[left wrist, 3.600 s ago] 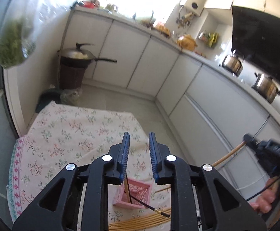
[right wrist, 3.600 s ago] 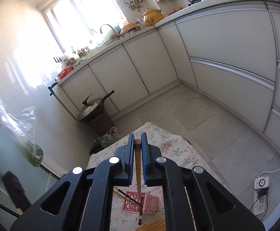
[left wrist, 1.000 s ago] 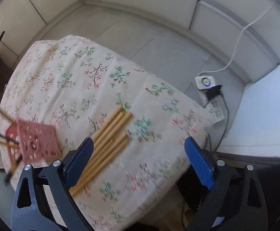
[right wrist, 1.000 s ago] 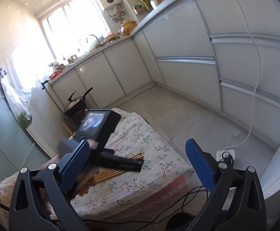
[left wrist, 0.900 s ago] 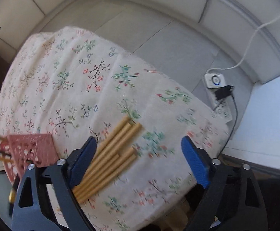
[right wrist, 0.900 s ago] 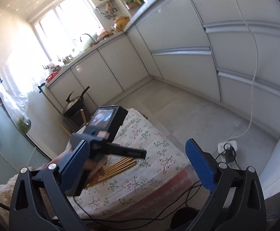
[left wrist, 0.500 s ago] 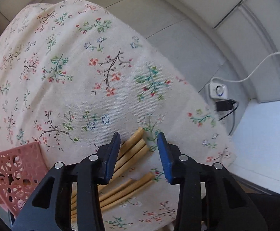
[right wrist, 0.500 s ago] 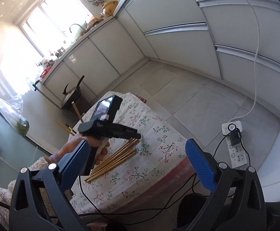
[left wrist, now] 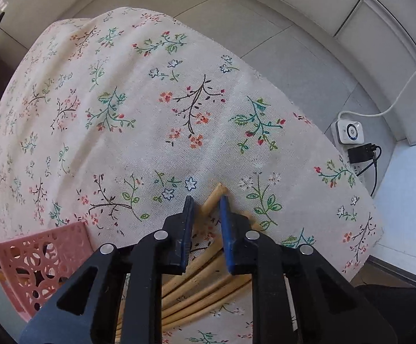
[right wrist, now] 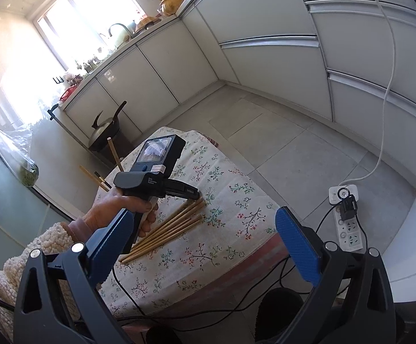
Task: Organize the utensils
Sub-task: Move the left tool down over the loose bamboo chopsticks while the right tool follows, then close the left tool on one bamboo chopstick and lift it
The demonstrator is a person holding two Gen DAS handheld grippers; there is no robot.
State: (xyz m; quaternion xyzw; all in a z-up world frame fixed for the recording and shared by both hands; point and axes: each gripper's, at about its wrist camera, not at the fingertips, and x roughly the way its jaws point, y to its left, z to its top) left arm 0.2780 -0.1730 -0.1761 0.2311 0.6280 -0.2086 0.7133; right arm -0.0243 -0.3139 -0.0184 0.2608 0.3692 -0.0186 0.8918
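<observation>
Now we see the left hand-held gripper (left wrist: pixel 205 200) pointing down at the chopsticks (left wrist: pixel 208 283) on the flowery surface (left wrist: pixel 150 120). Its jaws have just been closing around one stick, maybe pinching it. Our right hand-held gripper (right wrist: pixel 205 232) stands wide and empty. A pink basket (left wrist: pixel 44 261) sits nearby.

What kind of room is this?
Most likely a home kitchen. A long counter with white cabinets runs under a bright window, a tap curves over it, and a lidded wok sits on the floor nearby.
</observation>
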